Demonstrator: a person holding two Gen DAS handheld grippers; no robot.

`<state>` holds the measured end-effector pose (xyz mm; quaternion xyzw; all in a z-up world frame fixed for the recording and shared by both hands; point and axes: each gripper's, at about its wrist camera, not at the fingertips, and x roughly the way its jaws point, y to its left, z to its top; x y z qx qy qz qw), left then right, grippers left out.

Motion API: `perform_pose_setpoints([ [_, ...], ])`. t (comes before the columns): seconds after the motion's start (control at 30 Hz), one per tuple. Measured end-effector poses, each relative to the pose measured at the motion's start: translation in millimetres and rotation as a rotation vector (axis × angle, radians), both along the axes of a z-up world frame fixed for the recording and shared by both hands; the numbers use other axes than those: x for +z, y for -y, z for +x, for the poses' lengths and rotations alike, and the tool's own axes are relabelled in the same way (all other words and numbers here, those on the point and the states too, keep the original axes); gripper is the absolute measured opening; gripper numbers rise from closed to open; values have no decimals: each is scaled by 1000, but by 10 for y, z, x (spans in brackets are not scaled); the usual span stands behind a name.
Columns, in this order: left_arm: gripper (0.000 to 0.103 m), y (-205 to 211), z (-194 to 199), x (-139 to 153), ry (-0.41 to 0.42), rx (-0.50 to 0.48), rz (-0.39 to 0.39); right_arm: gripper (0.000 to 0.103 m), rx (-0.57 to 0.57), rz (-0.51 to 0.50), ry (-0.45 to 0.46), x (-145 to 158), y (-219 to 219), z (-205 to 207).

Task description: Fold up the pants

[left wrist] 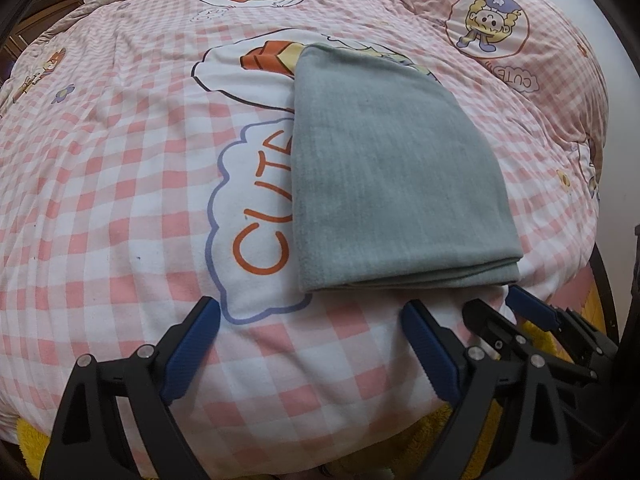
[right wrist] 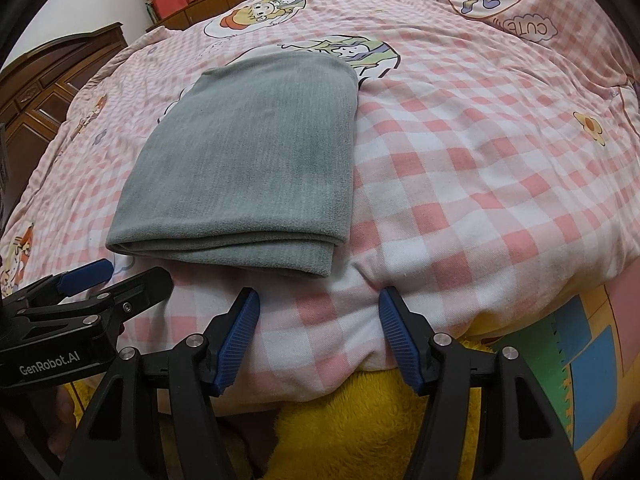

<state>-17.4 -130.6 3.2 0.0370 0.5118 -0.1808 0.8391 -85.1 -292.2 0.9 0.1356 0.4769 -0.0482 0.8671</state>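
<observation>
Left wrist view alone shows "CUTE" beside the folded pants (left wrist: 384, 176); both grippers' jaws gape, empty.

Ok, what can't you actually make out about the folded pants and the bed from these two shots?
- Folded pants: waistband, pockets and cuffs are tucked inside the fold in both views.
- Layer count: only the stacked near edge shows in the right wrist view; the inner folds are hidden.
- Cartoon print on the checked quilt: partly covered by the pants.
- Yellow plush fabric: cut off by the quilt and jaws.
</observation>
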Motion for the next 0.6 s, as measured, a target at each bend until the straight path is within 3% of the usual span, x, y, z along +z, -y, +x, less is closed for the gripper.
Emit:
perform_pose_setpoints([
  [0.6,95,-6,6,-3,1,0,-1,64,0,-1,1,3,5,5],
])
